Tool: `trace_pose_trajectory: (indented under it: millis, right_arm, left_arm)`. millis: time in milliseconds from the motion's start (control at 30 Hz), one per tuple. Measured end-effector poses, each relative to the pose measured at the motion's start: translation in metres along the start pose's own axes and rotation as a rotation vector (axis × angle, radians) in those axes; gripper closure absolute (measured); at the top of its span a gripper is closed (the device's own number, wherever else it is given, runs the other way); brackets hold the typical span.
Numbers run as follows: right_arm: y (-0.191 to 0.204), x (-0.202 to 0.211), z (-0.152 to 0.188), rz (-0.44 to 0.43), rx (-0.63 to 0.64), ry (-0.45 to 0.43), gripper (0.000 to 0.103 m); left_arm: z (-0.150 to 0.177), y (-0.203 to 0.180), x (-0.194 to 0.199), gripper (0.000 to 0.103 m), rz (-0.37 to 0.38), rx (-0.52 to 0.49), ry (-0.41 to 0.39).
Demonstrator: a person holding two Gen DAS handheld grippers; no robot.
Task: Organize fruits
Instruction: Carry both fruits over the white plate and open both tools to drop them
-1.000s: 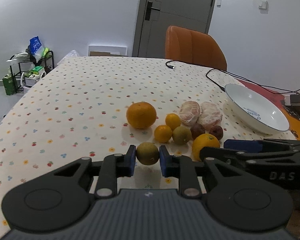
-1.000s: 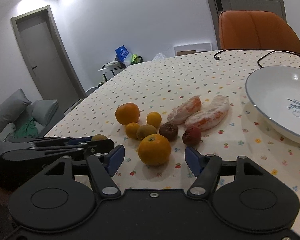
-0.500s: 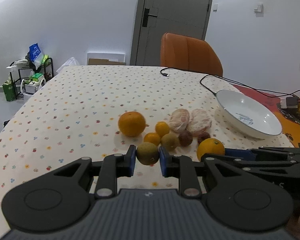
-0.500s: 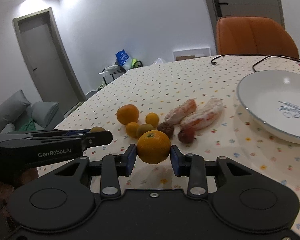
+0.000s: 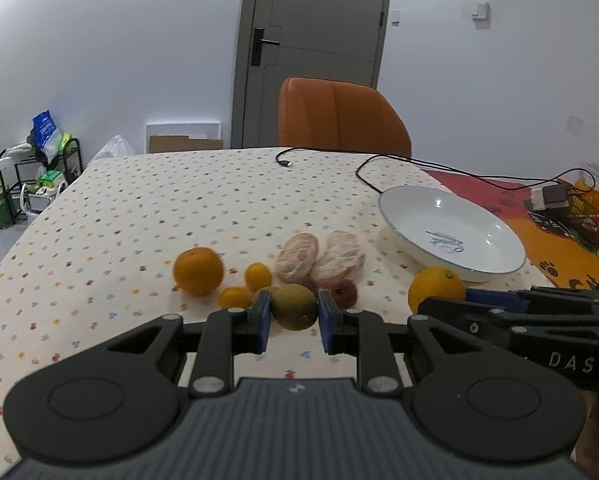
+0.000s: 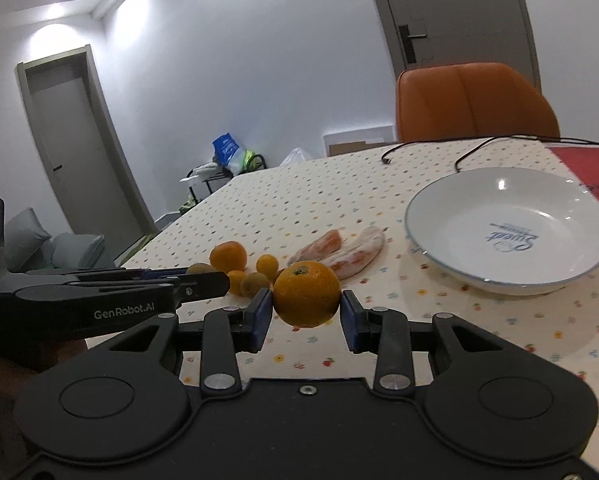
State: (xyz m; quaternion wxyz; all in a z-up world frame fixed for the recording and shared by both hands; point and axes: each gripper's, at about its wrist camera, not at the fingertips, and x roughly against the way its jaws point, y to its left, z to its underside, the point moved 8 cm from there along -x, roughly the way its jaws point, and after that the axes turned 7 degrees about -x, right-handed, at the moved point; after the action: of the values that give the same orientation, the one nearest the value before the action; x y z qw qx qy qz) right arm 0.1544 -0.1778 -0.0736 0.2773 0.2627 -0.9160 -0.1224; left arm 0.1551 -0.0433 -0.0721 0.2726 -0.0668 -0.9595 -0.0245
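Observation:
My left gripper is shut on a greenish-brown round fruit, held above the dotted tablecloth. My right gripper is shut on an orange, also lifted; the same orange shows at the right of the left wrist view. On the cloth lie a large orange, two small oranges, two peeled citrus pieces and small dark fruits. An empty white plate sits to the right, seen also in the right wrist view as the plate.
A black cable crosses the far part of the table. An orange chair stands behind it. A red-orange mat with a charger and clutter lies at the right edge. The left gripper's body reaches in beside the right one.
The right gripper closed on the orange and lifted it. Both grippers rose and moved toward the plate, each carrying its fruit; the fruit pile now sits lower and farther off.

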Motion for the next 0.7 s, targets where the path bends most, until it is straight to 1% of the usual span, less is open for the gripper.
trace_pose_trajectory:
  millis: [400,700]
  right_arm:
    - [-0.024,0.020,-0.008,0.043,-0.026,-0.057,0.068]
    - [-0.056,0.025,-0.017,0.096,-0.071,-0.099,0.068]
  left_arm:
    - [-0.014,-0.025,-0.005,0.080,0.013,-0.037,-0.019]
    - [-0.028,-0.048,-0.020,0.080,0.036,-0.074,-0.030]
